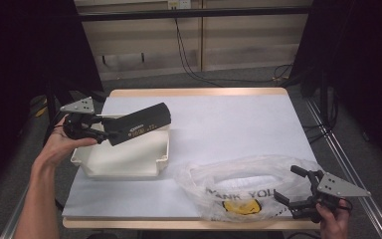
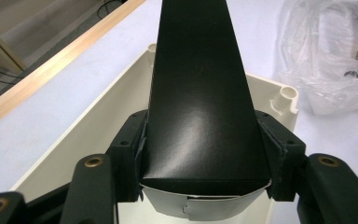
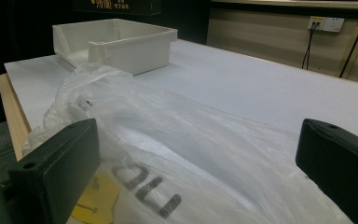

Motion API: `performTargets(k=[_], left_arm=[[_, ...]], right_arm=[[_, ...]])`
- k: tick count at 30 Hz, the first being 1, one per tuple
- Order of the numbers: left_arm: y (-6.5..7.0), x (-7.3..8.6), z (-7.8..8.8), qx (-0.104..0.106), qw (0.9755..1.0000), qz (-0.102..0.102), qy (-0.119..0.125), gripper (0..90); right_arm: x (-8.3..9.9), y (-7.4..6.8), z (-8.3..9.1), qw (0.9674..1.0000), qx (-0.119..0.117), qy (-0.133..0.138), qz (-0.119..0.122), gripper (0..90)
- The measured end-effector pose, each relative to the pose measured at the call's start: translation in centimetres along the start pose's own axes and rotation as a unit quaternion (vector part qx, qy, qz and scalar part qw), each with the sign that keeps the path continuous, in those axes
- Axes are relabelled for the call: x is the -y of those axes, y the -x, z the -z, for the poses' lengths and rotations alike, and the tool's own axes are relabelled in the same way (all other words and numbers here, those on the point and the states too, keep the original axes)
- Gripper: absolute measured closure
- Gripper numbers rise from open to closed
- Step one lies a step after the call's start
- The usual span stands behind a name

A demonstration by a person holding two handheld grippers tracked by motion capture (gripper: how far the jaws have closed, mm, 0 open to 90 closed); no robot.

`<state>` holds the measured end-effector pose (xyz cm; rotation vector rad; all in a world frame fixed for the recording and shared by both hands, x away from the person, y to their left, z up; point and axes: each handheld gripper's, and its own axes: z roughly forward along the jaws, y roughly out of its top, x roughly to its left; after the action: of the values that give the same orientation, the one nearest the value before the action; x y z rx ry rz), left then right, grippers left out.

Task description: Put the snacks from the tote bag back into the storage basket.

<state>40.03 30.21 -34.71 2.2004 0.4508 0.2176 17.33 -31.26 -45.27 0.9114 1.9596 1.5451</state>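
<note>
While my left hand-held gripper (image 2: 200,186) clamps the long black box (image 1: 140,124) by one end, slanted over the white tray (image 1: 124,164) probably for lowering in, my right hand-held gripper (image 1: 298,191) waits open-jawed at the plastic bag (image 1: 238,186) on the table (image 1: 229,124).

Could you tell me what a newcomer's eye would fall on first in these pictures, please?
The long black box stands out first, clamped at one end in the left hand-held gripper and held over the white tray at the table's left. Next comes the crumpled clear plastic bag near the front edge, with the right hand-held gripper, jaws open, at its right end.
</note>
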Motion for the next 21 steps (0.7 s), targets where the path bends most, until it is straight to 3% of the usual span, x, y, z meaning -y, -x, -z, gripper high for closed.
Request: performTargets(k=[12,21], left_arm=[[-1.1,1.9,-0.7,-0.014,0.9992,0.028,-0.023,43.1],[-1.9,3.6,-1.7,-0.012,0.9979,0.047,-0.043,43.1]], right_arm=[[0.0,-0.2,-0.1,1.0,-0.004,-0.005,0.002,0.0],[0.1,-0.1,-0.2,1.0,-0.004,-0.003,0.004,0.0]])
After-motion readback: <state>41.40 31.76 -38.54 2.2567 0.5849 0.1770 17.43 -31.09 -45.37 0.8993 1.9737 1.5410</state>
